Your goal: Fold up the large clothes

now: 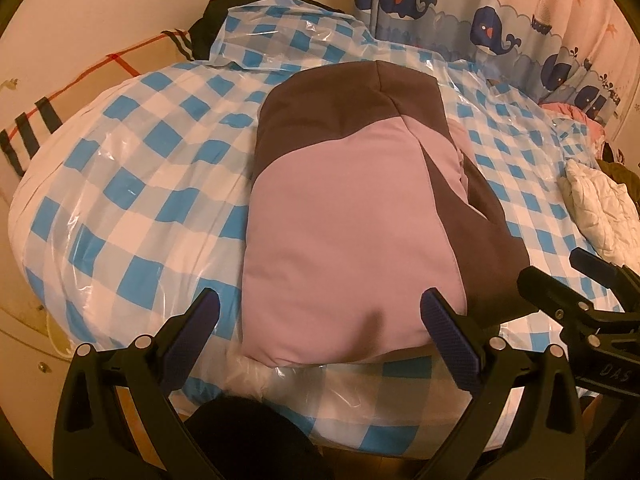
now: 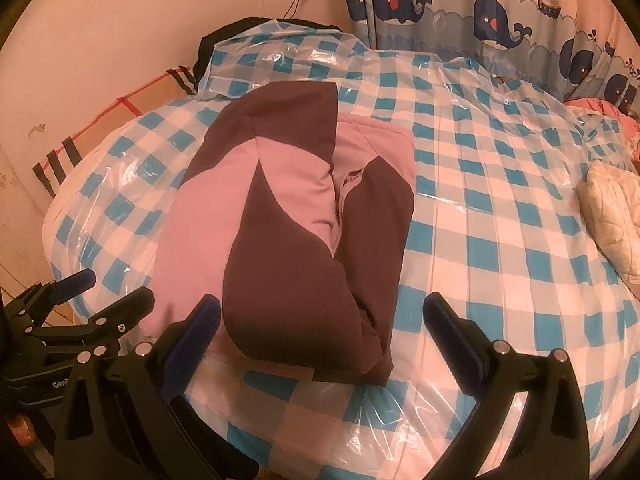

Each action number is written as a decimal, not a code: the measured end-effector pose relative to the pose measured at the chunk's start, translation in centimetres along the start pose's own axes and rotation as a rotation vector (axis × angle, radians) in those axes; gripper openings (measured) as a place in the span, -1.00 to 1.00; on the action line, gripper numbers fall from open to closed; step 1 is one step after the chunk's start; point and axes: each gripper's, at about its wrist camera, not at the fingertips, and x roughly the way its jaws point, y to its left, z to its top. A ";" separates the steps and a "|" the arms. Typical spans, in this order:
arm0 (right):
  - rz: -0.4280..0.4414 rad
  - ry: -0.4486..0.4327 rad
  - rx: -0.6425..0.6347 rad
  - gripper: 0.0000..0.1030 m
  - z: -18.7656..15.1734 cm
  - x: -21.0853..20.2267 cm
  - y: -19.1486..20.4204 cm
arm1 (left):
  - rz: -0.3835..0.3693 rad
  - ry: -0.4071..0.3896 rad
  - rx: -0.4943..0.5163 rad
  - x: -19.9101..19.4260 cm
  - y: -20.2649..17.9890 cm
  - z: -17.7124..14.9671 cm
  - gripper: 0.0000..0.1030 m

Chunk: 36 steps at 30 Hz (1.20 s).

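A folded pink and dark brown garment (image 1: 352,216) (image 2: 280,220) lies on the bed's blue and white checked cover (image 1: 132,184) (image 2: 500,220), its near end at the bed's front edge. My left gripper (image 1: 320,320) is open, its fingers straddling the garment's near pink end without holding it. My right gripper (image 2: 322,322) is open too, over the garment's near brown end. Each gripper appears in the other's view: the right one (image 1: 560,280) at the right edge, the left one (image 2: 100,296) at the left edge.
Clear plastic sheeting (image 1: 280,24) covers the checked bedding. A white quilted garment (image 1: 600,208) (image 2: 616,216) lies at the bed's right side. A whale-print curtain (image 1: 480,12) hangs behind, and a striped cardboard box (image 1: 72,92) sits between bed and wall on the left.
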 end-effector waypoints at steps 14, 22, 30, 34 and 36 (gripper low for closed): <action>0.002 0.041 -0.002 0.89 -0.3 0.9 0.3 | 0.011 0.010 -0.014 0.5 0.4 -0.1 0.87; 0.002 0.045 -0.004 0.89 -0.3 0.9 0.4 | 0.011 0.013 -0.019 0.6 0.6 -0.1 0.87; 0.005 0.049 -0.004 0.89 -0.4 1.1 0.3 | 0.011 0.014 -0.019 0.5 0.5 -0.2 0.87; 0.007 0.050 -0.004 0.89 -0.5 1.1 0.3 | 0.010 0.013 -0.022 0.6 0.5 -0.2 0.87; 0.006 0.050 -0.005 0.89 -0.5 1.2 0.4 | 0.012 0.014 -0.020 0.6 0.5 -0.2 0.87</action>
